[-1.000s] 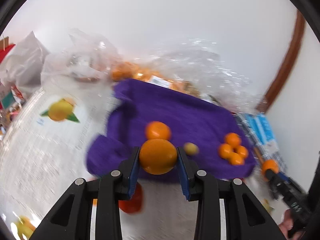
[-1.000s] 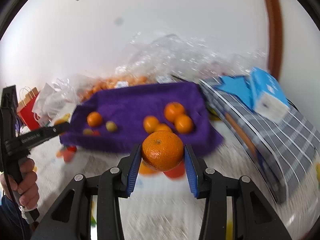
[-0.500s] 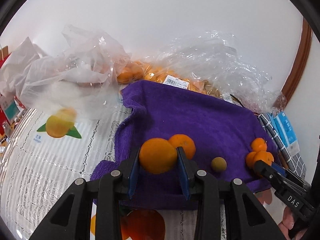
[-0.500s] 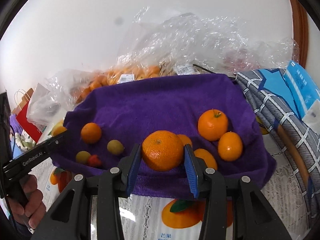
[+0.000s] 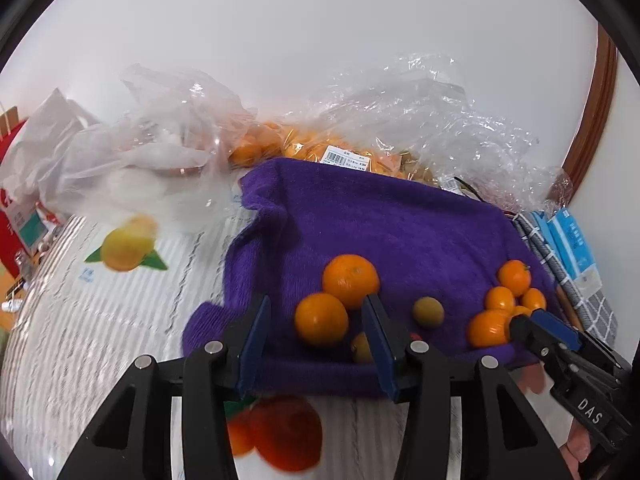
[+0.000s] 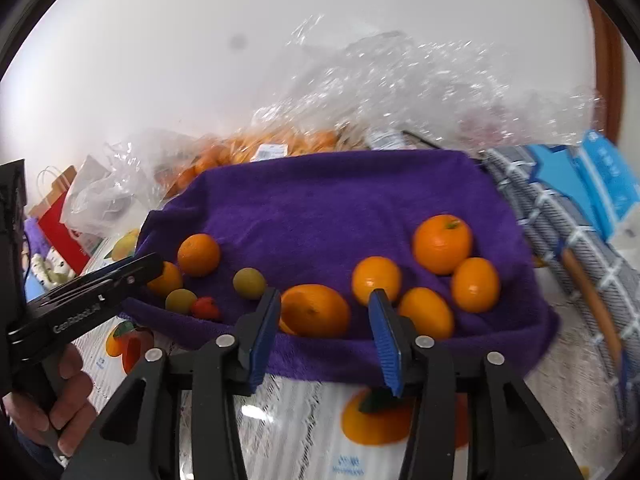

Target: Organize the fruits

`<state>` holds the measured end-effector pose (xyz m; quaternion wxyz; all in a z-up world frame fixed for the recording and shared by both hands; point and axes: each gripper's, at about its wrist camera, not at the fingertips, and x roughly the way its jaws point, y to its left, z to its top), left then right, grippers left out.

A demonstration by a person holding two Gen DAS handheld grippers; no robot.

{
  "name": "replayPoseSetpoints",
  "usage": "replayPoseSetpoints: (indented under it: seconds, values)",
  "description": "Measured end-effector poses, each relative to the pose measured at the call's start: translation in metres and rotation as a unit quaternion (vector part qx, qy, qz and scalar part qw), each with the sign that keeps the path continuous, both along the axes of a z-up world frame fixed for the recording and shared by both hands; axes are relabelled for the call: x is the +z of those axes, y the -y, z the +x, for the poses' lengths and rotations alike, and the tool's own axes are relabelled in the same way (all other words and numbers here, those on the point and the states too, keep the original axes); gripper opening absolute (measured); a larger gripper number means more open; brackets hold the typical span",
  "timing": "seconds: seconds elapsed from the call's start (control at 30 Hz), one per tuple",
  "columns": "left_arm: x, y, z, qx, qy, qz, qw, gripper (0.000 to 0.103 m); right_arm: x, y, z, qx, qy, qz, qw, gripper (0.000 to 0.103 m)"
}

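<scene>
With both gripper sets spread wide, the left gripper and right gripper each frame an orange on the purple towel; straight withdrawal is advised so neither fruit is nudged.

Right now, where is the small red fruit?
In the right wrist view, the red fruit lies on the purple towel near its front left edge, touching a greenish fruit on its left.

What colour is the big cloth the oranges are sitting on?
Purple. The cloth shows best in the right wrist view.
</scene>
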<state>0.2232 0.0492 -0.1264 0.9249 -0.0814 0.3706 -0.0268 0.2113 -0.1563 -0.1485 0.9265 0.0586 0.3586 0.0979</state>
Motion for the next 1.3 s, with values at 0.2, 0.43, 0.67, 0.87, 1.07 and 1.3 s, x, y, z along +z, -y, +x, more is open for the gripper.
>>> replayPoseSetpoints:
  seconds: [0.2,0.43,0.67,0.87,1.07,1.3]
  values:
    - [0.034,-0.004,-0.054,0.013,0.024,0.016,0.9995,0.062,0.043,0.006,-0.051,-0.029,0.029,-0.023,0.999,0.06]
    - [0.077,0.001,-0.12,0.004,0.047,0.015,0.9988,0.076,0.082,0.017,-0.113,-0.047,0.02,-0.037,0.998,0.061]
    - [0.101,0.012,-0.165,0.005,0.062,0.026,0.9977,0.082,0.102,0.029,-0.173,-0.067,0.055,-0.047,0.995,0.084]
    - [0.112,0.023,-0.186,0.005,0.074,0.037,0.9965,0.084,0.106,0.043,-0.198,-0.087,0.053,-0.038,0.994,0.092]
    - [0.117,0.035,-0.196,0.003,0.08,0.05,0.9955,0.084,0.11,0.045,-0.212,-0.093,0.058,-0.055,0.992,0.092]
    - [0.118,0.044,-0.202,-0.001,0.082,0.06,0.9948,0.084,0.114,0.051,-0.22,-0.101,0.062,-0.053,0.992,0.092]
